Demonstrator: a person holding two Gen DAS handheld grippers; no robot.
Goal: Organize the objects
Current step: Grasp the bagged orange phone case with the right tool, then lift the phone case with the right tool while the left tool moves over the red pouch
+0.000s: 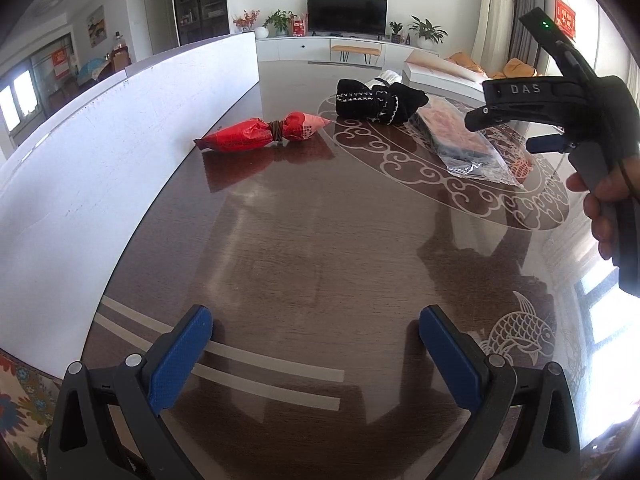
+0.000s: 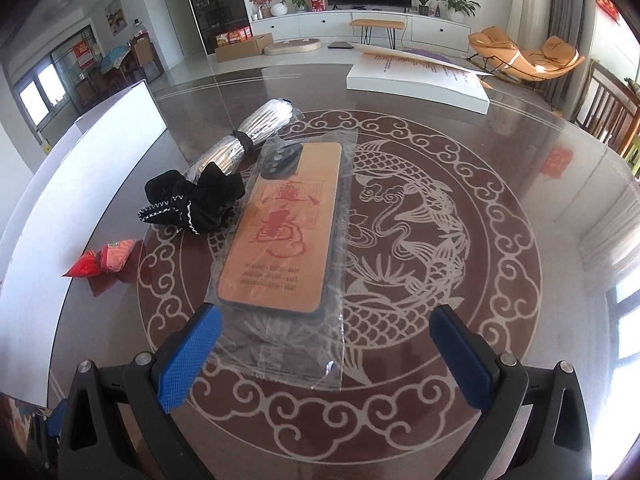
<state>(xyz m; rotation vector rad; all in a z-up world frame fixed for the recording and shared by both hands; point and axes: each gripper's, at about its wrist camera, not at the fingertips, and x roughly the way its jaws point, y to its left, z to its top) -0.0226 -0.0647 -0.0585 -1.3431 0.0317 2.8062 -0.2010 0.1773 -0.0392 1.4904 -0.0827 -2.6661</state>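
A phone case in a clear plastic bag (image 2: 280, 236) lies on the glass tabletop just ahead of my right gripper (image 2: 326, 340), which is open with the bag's near end between its blue fingers (image 2: 188, 354). Left of the case sit a black scrunchie (image 2: 196, 204), a silver tied packet (image 2: 248, 136) and a red tied packet (image 2: 102, 262). My left gripper (image 1: 316, 344) is open over bare table. From there the red packet (image 1: 260, 132), the scrunchie (image 1: 378, 100) and the bagged case (image 1: 464, 140) lie farther off, and the right gripper's body (image 1: 560, 108) is at the right, held by a hand.
A white board (image 1: 100, 152) stands along the table's left side. A flat white box (image 2: 416, 76) lies at the table's far edge. The table (image 2: 520, 320) has a round fish pattern under glass. Chairs and a TV unit stand beyond.
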